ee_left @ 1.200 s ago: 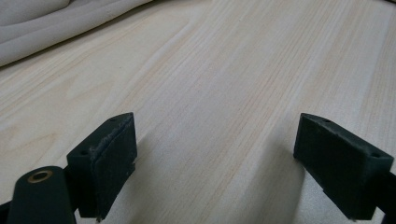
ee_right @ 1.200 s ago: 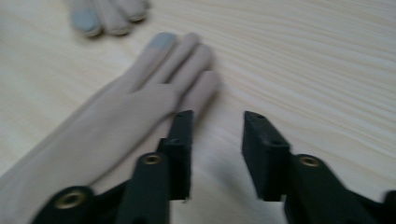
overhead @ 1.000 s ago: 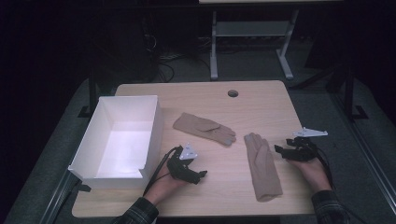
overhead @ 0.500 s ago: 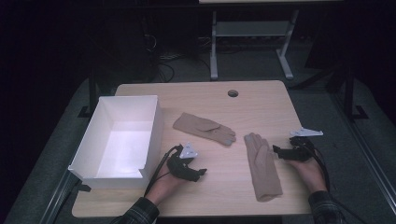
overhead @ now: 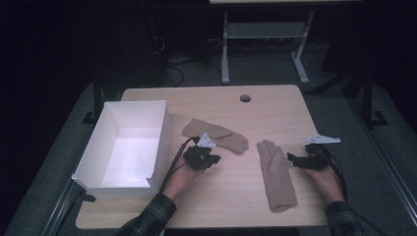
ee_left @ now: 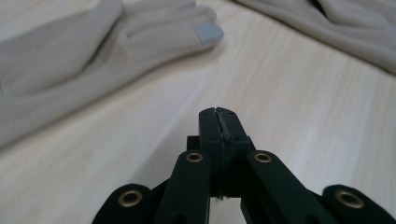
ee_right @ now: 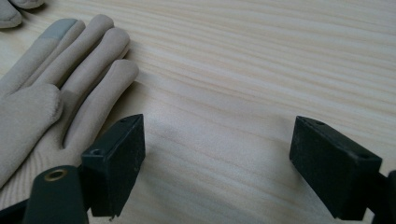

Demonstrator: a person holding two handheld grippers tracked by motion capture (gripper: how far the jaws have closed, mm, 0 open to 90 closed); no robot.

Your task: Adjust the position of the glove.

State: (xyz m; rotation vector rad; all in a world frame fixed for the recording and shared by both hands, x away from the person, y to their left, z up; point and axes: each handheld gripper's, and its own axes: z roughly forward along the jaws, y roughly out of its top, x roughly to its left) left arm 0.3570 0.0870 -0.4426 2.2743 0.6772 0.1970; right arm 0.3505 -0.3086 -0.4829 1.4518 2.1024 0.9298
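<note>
From above, my left gripper (overhead: 212,158) sits near the middle of the wooden table (overhead: 216,101), just below the near edge of the left glove (overhead: 214,135), which lies flat with its fingers pointing to the right. Its jaws have just been closing and now look pressed together with nothing in them. The right glove (overhead: 275,174) lies lengthwise a little further right, its fingers pointing away from me. My right gripper (overhead: 293,157) rests just beside that glove's finger end, on its right side, not on the cloth. An open white box (overhead: 162,135) stands at the left of the table, close to my left forearm.

In the left gripper view, my left gripper (ee_left: 218,112) has its two black jaws shut tight against each other, only a thin seam between them, and they hold nothing. They hang over bare wood. The left glove (ee_left: 70,60) lies ahead and to the left, one finger capped in grey, apart from the jaws. Part of the right glove (ee_left: 355,28) shows at the top right.

In the right gripper view, my right gripper (ee_right: 219,154) stands wide open, with only bare table between the pads (ee_right: 123,158). The right glove (ee_right: 51,93) lies at the left, its fingers spread, the cloth running under the left jaw.
</note>
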